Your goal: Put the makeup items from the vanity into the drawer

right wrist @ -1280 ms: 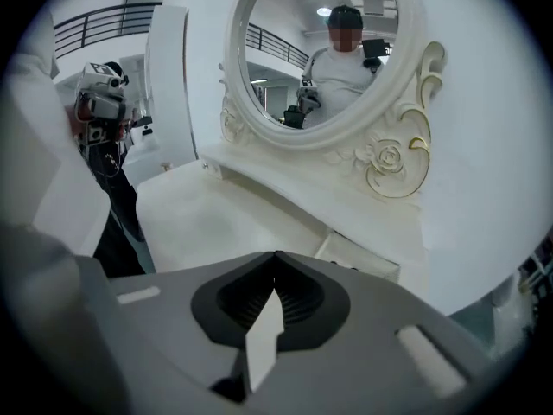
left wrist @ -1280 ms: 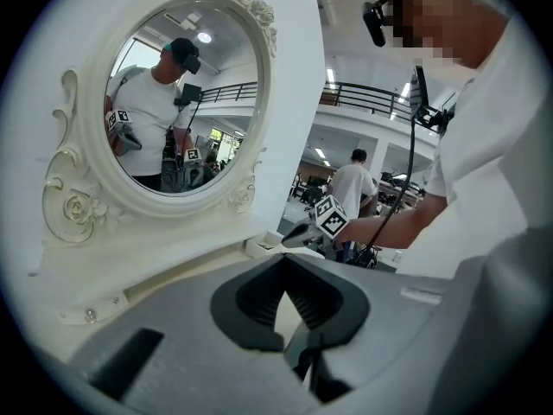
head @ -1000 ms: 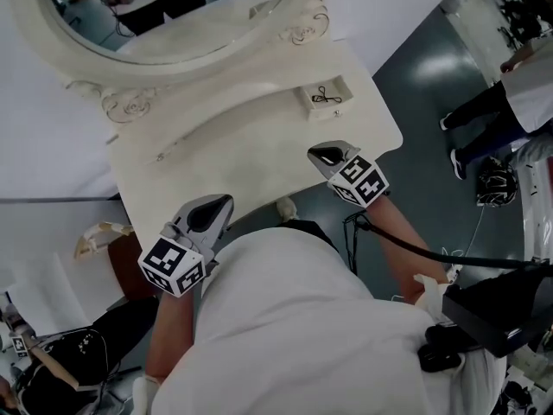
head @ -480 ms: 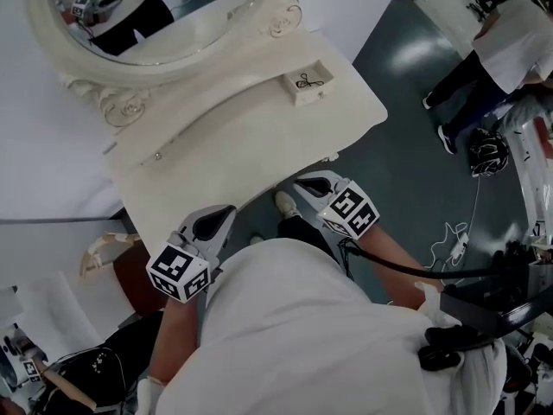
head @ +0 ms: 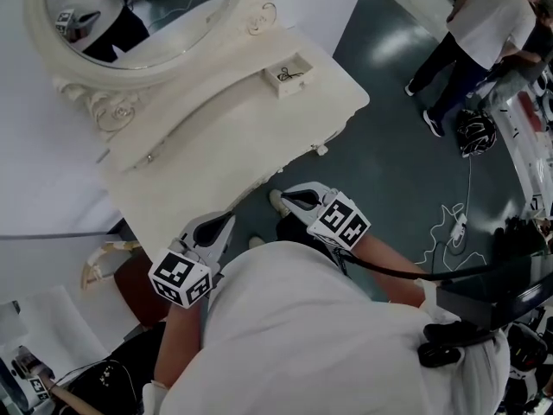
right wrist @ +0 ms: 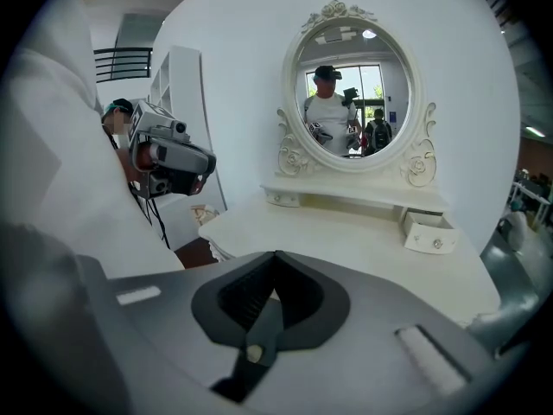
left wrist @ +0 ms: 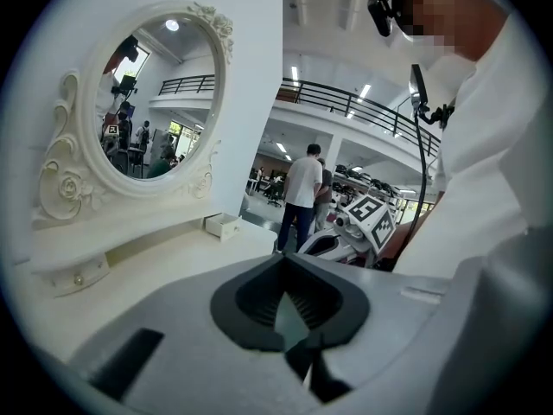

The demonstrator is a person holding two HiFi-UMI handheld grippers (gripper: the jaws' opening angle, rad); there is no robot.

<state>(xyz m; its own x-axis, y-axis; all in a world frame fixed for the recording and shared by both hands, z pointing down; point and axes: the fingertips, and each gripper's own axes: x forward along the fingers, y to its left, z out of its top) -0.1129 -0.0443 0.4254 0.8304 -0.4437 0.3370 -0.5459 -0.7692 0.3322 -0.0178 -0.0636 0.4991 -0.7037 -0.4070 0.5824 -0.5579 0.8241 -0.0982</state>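
- The left gripper [head: 226,220] and the right gripper [head: 285,196] hang close to the person's body, off the near edge of the vanity [head: 233,145]. Each gripper's own view shows its claw pressed together with nothing pinched between the pads.
- The vanity's main top looks bare in all three views. No makeup item lies loose on it.
- The only candidate for the task's thing is a small dark item [head: 289,73] lying inside the open little drawer [head: 278,86] at the right end of the raised shelf.
- It is too small to identify, though it reads as thin and looped. I judge it light and pliant, not fragile, and easy to flick aside.
- If it had to be lifted, a pinch across its bunched middle would likely hold better than one at a loose end.
- With nothing left on the top, the task looks finished or nearly so. The open drawer may be all that remains.
- Only the head view looks down into that drawer. The gripper views show just its outer faces, so its contents are hidden from them.
- The right gripper view alone shows a second small drawer [right wrist: 283,200], closed, at the shelf's left end.
- The right gripper view also faces the oval mirror [head: 130,11] squarely, with the person reflected in it.
- Farthest off, bystanders [head: 471,33] stand on the dark floor.
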